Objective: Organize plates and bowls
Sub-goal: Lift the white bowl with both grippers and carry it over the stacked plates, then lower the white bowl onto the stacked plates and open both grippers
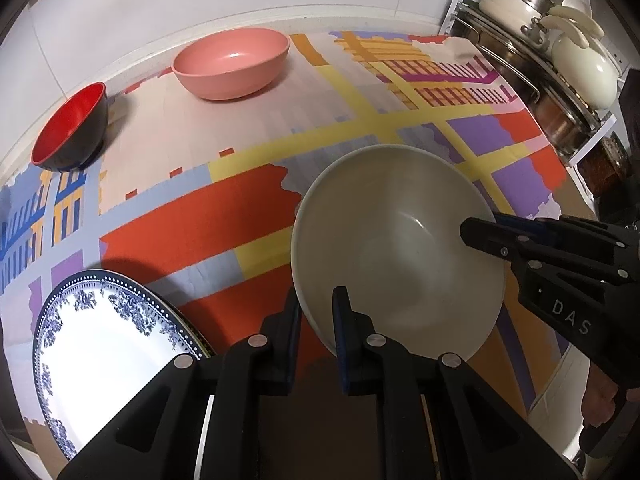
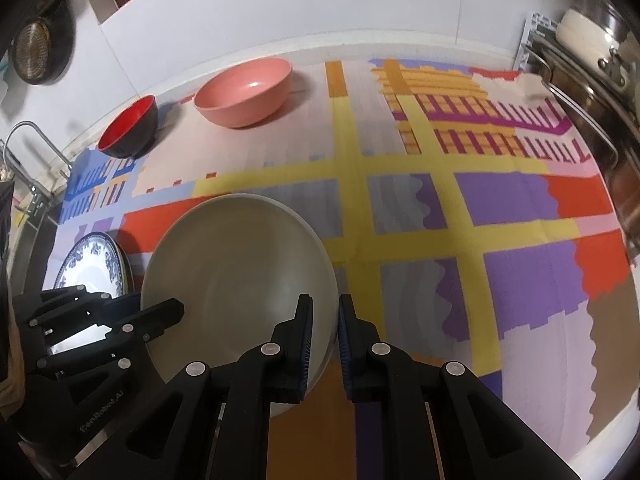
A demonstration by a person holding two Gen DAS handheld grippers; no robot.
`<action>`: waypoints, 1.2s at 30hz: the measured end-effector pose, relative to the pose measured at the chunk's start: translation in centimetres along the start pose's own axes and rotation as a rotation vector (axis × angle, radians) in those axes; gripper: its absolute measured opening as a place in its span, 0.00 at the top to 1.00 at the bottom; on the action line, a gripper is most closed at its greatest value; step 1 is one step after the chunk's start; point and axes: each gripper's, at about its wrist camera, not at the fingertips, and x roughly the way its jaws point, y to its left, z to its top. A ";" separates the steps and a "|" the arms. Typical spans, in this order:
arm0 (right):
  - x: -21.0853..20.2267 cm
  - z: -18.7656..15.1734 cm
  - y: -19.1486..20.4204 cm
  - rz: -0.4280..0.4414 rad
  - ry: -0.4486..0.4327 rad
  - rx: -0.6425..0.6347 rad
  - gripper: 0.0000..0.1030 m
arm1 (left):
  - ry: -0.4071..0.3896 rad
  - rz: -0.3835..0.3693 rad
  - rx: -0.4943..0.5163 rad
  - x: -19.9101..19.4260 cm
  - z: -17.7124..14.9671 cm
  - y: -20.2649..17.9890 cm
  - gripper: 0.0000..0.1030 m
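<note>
A large beige bowl (image 1: 400,248) is held between both grippers above the colourful mat (image 1: 200,220). My left gripper (image 1: 318,312) is shut on its near rim, one finger inside and one outside. My right gripper (image 2: 324,320) is shut on the bowl's (image 2: 240,272) opposite rim and shows in the left wrist view (image 1: 480,236). A pink bowl (image 1: 232,62) and a red-and-black bowl (image 1: 70,128) stand at the back. A blue-and-white patterned plate (image 1: 108,352) lies on other plates at the front left.
A rack of pots and lids (image 1: 552,64) stands at the right edge of the counter. A white tiled wall (image 1: 160,0) runs behind. A metal handle (image 2: 32,152) and a hanging strainer (image 2: 34,52) show at the left.
</note>
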 end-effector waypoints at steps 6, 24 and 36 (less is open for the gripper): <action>0.2 -0.2 -0.2 0.010 0.011 0.008 0.86 | -0.003 -0.001 0.004 0.0 0.0 -0.1 0.84; -0.9 0.8 -0.2 -0.024 -0.033 0.010 0.61 | -0.094 0.046 -0.036 -2.2 0.9 1.5 0.45; -3.2 4.4 2.2 -0.004 -0.154 -0.051 0.61 | -0.205 0.094 -0.049 -5.8 3.5 4.3 0.42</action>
